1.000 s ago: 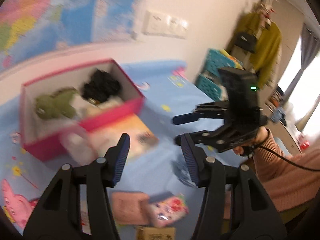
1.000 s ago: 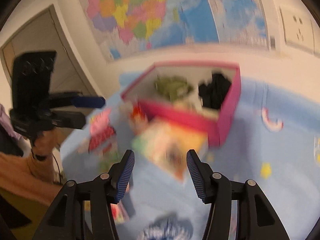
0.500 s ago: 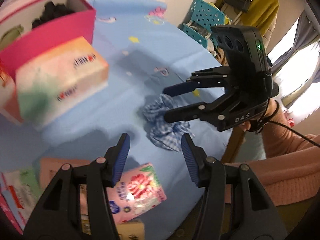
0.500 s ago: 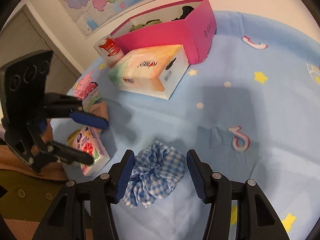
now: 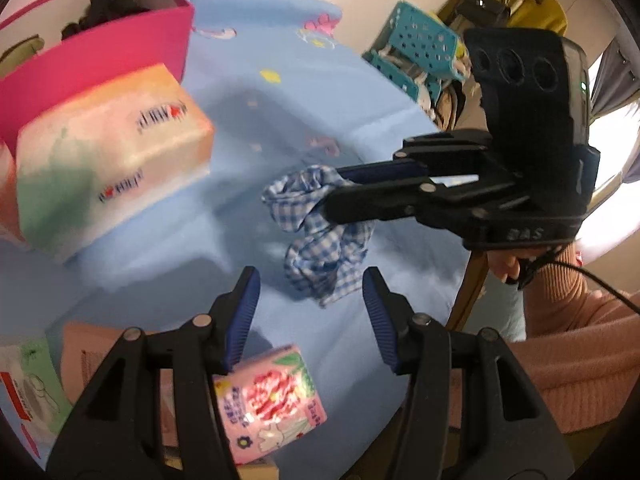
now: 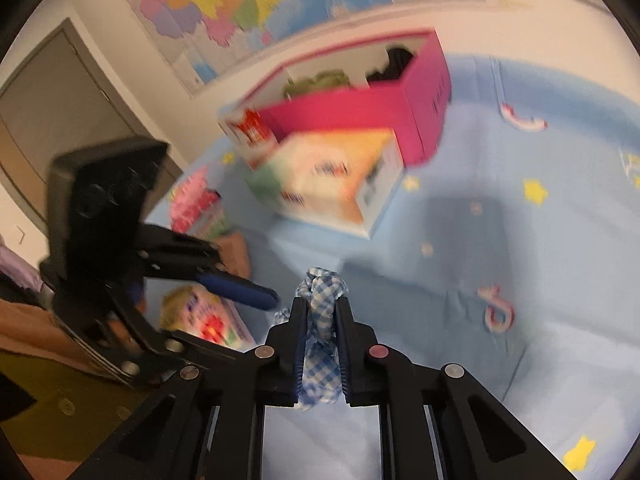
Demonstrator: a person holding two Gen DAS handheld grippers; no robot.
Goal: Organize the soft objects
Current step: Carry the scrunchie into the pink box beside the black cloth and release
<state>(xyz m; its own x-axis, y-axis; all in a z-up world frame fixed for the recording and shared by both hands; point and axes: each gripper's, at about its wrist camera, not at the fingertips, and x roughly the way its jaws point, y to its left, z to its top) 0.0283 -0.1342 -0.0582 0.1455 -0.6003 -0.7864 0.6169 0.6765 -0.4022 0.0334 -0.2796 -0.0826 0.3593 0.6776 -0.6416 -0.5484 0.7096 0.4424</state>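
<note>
A blue-and-white checked scrunchie (image 5: 320, 248) hangs above the blue tablecloth, pinched in my right gripper (image 5: 340, 186). In the right wrist view the right gripper (image 6: 320, 304) is shut on the scrunchie (image 6: 321, 312). My left gripper (image 5: 310, 296) is open and empty, just below the scrunchie; it also shows in the right wrist view (image 6: 240, 308). The pink box (image 5: 92, 52) holds a black soft item (image 5: 108, 6) and a green one (image 6: 316, 82).
A tissue box (image 5: 104, 152) lies in front of the pink box (image 6: 360, 108). A pink floral tissue pack (image 5: 268, 400), a peach pouch (image 5: 92, 352) and a green-white pack (image 5: 24, 392) lie near the table's edge. Teal baskets (image 5: 416, 52) stand beyond the table.
My right gripper has closed on the scrunchie and lifted it off the tablecloth. My left gripper stays open and has shifted slightly under it.
</note>
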